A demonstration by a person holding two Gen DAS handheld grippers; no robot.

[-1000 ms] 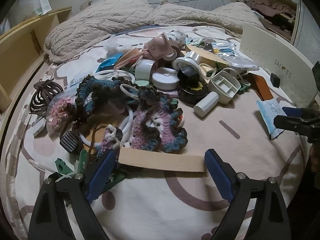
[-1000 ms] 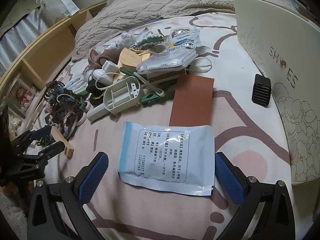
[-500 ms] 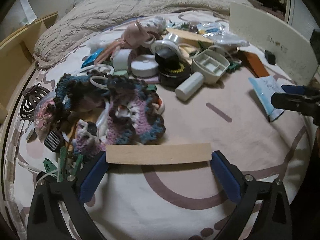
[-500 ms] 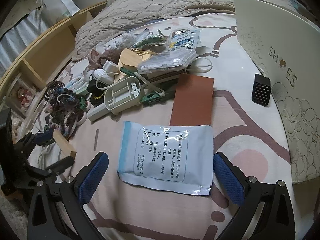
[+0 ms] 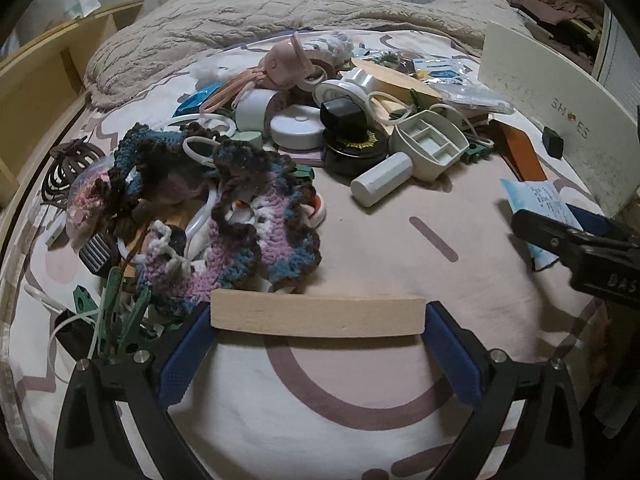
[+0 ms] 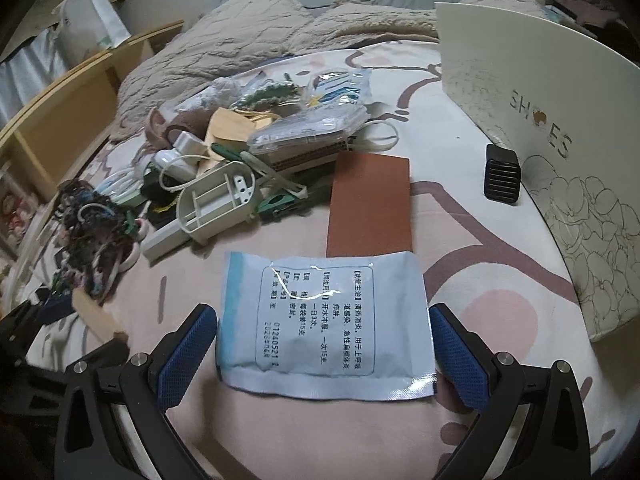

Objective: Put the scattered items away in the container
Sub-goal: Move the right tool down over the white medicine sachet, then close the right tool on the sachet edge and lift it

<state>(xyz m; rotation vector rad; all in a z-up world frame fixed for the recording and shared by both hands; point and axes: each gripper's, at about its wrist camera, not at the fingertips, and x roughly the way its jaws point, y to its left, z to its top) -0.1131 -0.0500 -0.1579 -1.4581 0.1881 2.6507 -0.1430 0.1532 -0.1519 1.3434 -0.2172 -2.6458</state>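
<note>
Bed (image 5: 360, 392) carries the clutter; the white shoebox (image 6: 560, 128) stands far right. Left tool (image 5: 318, 344) is spread wide around a wooden block (image 5: 316, 316), pads at its ends. Right tool (image 6: 324, 344), jaws apart, flanks a blue sachet (image 6: 320, 320).

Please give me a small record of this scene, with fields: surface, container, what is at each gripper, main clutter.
surface: bed sheet with a pink and brown pattern
container: white shoe box, at the right edge
left gripper: jaws wide, a wooden block spans between the pads
right gripper: open, a pale blue sachet lies flat between the jaws
main clutter: crocheted yarn piece, white cylinder, brown card
</note>
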